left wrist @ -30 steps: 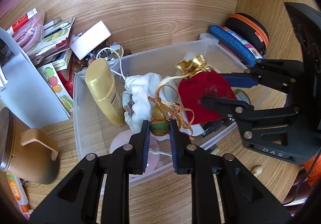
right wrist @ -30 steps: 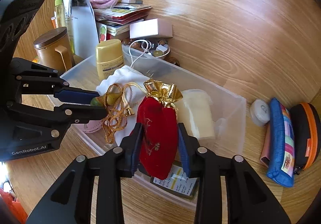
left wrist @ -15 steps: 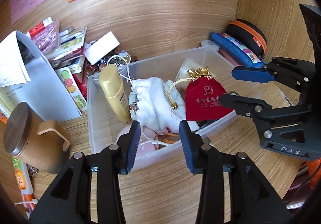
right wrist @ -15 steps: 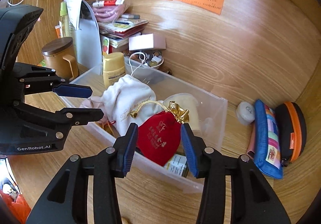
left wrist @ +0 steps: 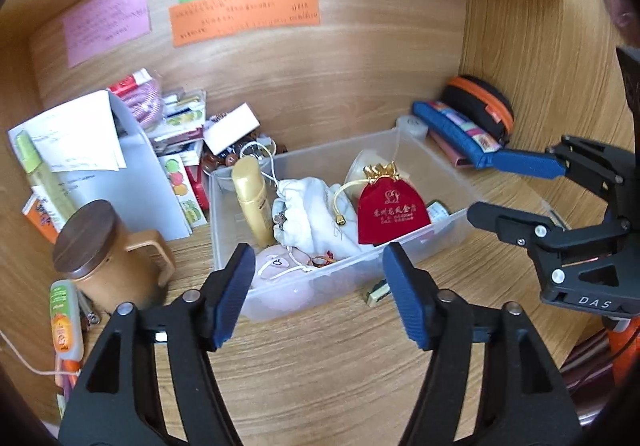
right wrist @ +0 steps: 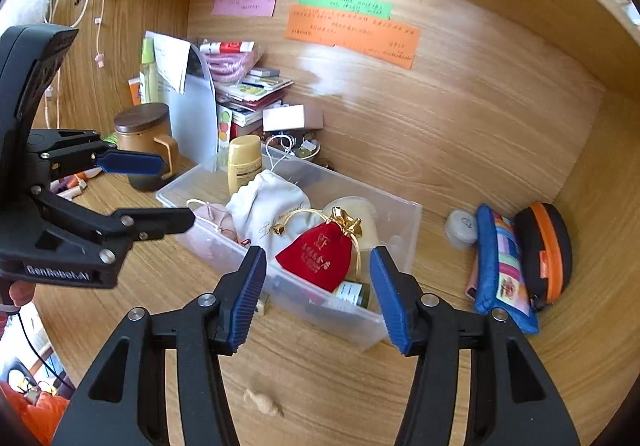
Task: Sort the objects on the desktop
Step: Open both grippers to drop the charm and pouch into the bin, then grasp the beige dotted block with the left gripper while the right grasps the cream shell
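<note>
A clear plastic bin point(left wrist: 400, 144) point(right wrist: 404, 224) on the wooden desk holds a red velvet pouch point(left wrist: 390, 212) point(right wrist: 316, 256), a white drawstring pouch point(left wrist: 314, 212) point(right wrist: 268, 206), a yellow bottle point(left wrist: 250, 198) point(right wrist: 242, 162), a pink pouch point(left wrist: 280, 272) point(right wrist: 212, 218) and a beaded cord. My left gripper point(left wrist: 318, 292) point(right wrist: 160, 190) is open and empty, held back in front of the bin. My right gripper point(right wrist: 318, 296) point(left wrist: 516, 190) is open and empty, back from the bin's near wall.
A brown lidded mug point(left wrist: 100, 258) point(right wrist: 146, 140), papers and a stack of booklets point(right wrist: 252, 90) stand left of the bin. A blue pencil case point(right wrist: 504, 266) point(left wrist: 456, 134) and an orange-rimmed black case point(right wrist: 546, 250) lie right. A small bead point(right wrist: 260, 402) lies on the near desk.
Both grippers let go of their items into the bin, opened wide and drew back. The red pouch and the beaded cord now lie in the bin.
</note>
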The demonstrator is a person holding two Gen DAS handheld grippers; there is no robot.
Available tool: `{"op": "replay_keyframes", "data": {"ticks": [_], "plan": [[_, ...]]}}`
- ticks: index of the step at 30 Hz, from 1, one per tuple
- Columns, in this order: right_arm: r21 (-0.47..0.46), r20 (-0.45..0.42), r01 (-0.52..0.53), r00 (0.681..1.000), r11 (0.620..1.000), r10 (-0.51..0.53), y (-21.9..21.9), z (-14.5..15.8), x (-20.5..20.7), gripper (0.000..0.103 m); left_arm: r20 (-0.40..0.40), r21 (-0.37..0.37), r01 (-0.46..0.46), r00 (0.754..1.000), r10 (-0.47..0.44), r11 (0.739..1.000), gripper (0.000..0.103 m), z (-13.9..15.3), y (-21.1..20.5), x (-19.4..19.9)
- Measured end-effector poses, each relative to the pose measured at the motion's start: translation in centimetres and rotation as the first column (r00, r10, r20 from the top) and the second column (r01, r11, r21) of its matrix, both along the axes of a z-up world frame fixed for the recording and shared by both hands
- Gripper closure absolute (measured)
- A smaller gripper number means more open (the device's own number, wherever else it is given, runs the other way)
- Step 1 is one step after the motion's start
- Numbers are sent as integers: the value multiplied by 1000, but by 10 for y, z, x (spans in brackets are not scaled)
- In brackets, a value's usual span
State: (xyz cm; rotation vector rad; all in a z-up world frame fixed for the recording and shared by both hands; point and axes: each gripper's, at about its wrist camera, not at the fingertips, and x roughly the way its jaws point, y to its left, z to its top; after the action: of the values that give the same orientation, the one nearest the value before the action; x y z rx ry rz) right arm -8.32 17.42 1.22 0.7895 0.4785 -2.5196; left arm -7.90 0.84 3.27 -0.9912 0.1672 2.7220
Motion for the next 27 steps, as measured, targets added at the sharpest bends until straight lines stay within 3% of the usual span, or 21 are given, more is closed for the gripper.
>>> {"op": "replay_keyframes", "data": {"ticks": [12, 18, 27], "plan": [[-23, 38, 36, 999, 999, -35, 23, -21, 42, 50, -31, 24, -5, 1000, 6, 1000, 30, -1, 4, 43], [-13, 110, 38, 993, 999, -37, 27, -54, 49, 50, 1, 42, 5, 1000, -5, 999, 30, -19, 9, 51], [7, 208, 18, 978, 1000, -19, 26, -101, 49, 51, 115, 67, 11, 993, -19, 998, 30, -62, 16, 42]]}}
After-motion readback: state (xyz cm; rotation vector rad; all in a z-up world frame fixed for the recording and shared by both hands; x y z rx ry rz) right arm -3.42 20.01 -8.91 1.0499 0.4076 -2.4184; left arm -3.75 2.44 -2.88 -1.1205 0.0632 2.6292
